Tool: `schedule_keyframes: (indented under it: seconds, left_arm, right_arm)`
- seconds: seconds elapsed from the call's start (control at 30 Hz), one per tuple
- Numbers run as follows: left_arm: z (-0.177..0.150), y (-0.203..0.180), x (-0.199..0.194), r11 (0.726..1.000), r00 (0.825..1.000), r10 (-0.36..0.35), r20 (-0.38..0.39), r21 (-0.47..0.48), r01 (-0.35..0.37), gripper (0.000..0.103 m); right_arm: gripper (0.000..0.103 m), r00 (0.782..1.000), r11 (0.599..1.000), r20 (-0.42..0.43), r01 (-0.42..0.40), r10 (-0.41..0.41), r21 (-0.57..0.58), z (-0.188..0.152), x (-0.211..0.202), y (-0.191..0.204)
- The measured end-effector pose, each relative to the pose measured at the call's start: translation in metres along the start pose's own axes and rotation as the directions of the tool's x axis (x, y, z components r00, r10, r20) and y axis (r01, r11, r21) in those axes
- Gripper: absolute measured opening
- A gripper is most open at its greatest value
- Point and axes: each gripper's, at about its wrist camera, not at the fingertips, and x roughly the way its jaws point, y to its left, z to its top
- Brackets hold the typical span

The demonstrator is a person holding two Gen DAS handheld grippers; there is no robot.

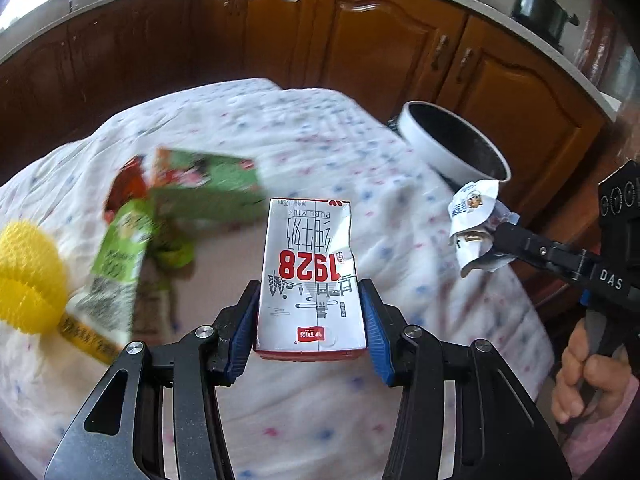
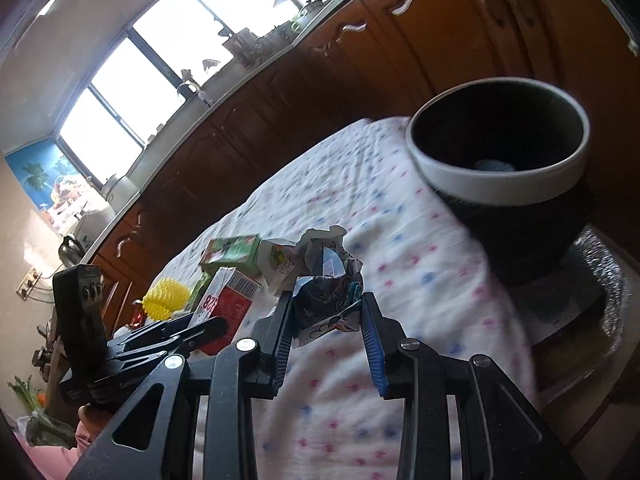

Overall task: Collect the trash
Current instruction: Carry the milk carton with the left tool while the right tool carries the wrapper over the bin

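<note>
My left gripper (image 1: pixel 310 292) is shut on a white and red "1928" milk carton (image 1: pixel 310 276) and holds it above the cloth-covered table (image 1: pixel 280 132). My right gripper (image 2: pixel 326 312) is shut on a crumpled white wrapper (image 2: pixel 326 300), which also shows in the left wrist view (image 1: pixel 474 220). It holds the wrapper in the air short of a white-rimmed black bin (image 2: pixel 504 160), which stands at the table's far right corner (image 1: pixel 452 144). A pale scrap lies inside the bin. The carton also shows in the right wrist view (image 2: pixel 228 300).
On the cloth lie a green box (image 1: pixel 208 178), a green pouch (image 1: pixel 120 256), a red wrapper (image 1: pixel 128 188) and a yellow knitted thing (image 1: pixel 28 272). Brown cabinets (image 1: pixel 360 40) run behind the table. A silvery mat (image 2: pixel 608 292) lies under the bin.
</note>
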Motion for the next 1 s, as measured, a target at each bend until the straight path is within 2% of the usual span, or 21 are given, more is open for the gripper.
schedule_keyframes:
  seconds: [0.37, 0.73, 1.0]
  left_arm:
    - [0.031, -0.060, 0.015, 0.995, 0.999, -0.045, 0.022, 0.087, 0.043, 0.047]
    - [0.072, -0.100, 0.031, 0.987, 0.996, -0.075, 0.048, 0.147, 0.068, 0.047]
    - [0.108, -0.132, 0.047, 0.974, 0.995, -0.095, 0.044, 0.211, 0.084, 0.047]
  right_arm:
    - [0.033, 0.994, 0.996, 0.062, 0.089, -0.088, -0.013, 0.018, -0.029, -0.030]
    - [0.033, 0.976, 0.984, 0.129, 0.178, -0.175, -0.012, 0.053, -0.050, -0.057]
    - [0.033, 0.964, 0.970, 0.130, 0.240, -0.233, -0.037, 0.080, -0.048, -0.069]
